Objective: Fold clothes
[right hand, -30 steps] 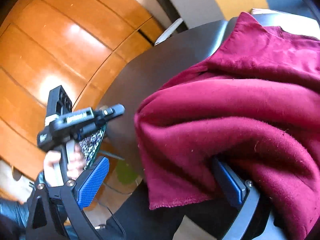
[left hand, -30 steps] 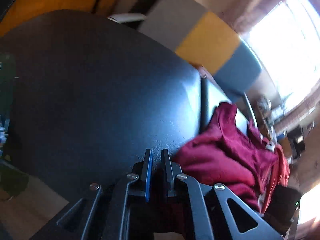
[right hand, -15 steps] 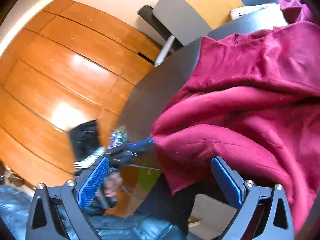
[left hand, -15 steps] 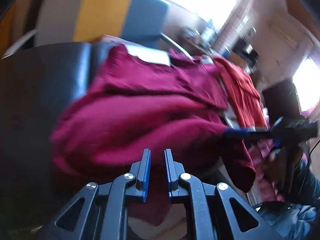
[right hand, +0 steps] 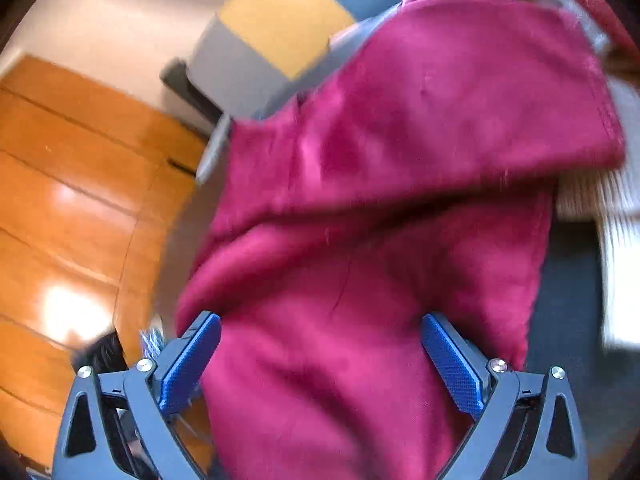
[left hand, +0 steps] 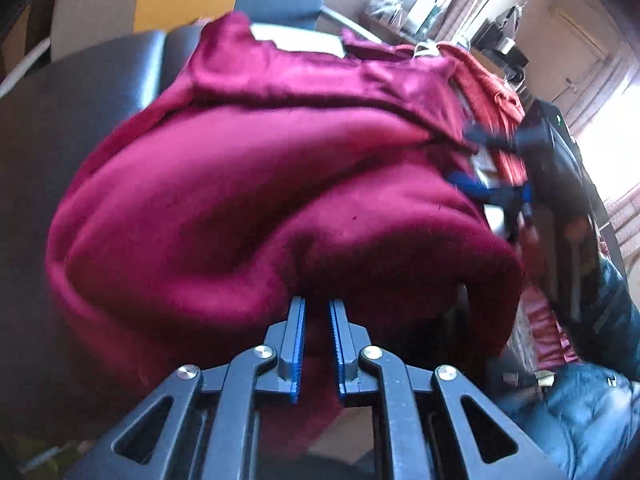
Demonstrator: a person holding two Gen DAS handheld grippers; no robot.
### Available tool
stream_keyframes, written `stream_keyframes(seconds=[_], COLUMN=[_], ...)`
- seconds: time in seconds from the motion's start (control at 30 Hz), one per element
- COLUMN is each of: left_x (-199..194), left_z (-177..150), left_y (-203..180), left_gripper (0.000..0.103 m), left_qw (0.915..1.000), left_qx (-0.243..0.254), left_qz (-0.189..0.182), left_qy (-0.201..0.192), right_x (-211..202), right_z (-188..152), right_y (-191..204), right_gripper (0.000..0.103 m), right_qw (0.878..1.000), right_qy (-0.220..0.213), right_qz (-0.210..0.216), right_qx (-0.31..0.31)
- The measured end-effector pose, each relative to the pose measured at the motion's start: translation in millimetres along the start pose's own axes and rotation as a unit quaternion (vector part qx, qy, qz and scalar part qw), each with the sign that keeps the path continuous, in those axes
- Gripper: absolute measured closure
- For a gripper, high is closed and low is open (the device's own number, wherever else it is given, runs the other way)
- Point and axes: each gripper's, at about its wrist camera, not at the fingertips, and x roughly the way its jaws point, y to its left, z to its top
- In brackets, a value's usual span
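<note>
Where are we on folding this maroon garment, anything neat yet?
Nothing looks folded: the maroon garment is bunched in thick rolls on the dark table. In hand: the left gripper is nearly closed with cloth hanging between its fingers; the right gripper is wide open around more cloth. Left: spreading, folding; a red garment waits.

A: How many garments?
B: Two: one maroon sweatshirt (left hand: 248, 184) and one red garment (left hand: 486, 88) behind it.
A: And tongs?
B: Two: left tongs (left hand: 317, 308) and right tongs (right hand: 320, 334), two blue pads (right hand: 190, 364) each.
</note>
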Motion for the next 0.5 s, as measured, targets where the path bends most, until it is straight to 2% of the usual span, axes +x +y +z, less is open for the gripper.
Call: stream_keyframes(seconds=[0.03,0.1,0.13,0.17,0.23,0.3,0.4,0.5], left_x=[-2,2,8,14,9,-21,-54,-59], left_z=[-6,-23,-31,-40,-54,-53,-35,-11], left_y=[3,9,12,15,23,20,12,5], left_gripper=[0.095,0.094,0.094,0.100,0.101,0.098,0.091,0.090], left_qw=[1.0000,0.9986,0.9953,0.9902,0.9929,0.9981,0.9959,0.9917], left_qx=[-0.003,-0.007,-0.005,-0.002,-0.029,-0.052,-0.058,-0.065], left_qz=[0.002,0.031,0.074,0.113,0.084,0.032,0.008,-0.013], left_qy=[0.009,0.041,0.063,0.082,0.078,0.012,-0.069,-0.110], right_x=[0,0,0,1,-2,-5,-9,-14], right_z=[6,17,22,25,26,28,30,32], right_y=[-3,-8,-8,-11,-13,-15,-18,-20], right_gripper=[0.003,0.008,0.011,0.012,0.014,0.014,0.013,0.008], right_qw=[1.000,1.000,1.000,1.000,0.999,0.998,0.996,0.992], right_qy=[-0.005,-0.014,-0.015,-0.019,-0.030,-0.041,-0.058,-0.074], right_qz=[-0.002,-0.005,-0.006,-0.002,0.011,0.026,0.047,0.068], right_qx=[0.004,0.011,0.009,0.009,0.023,0.037,0.059,0.080])
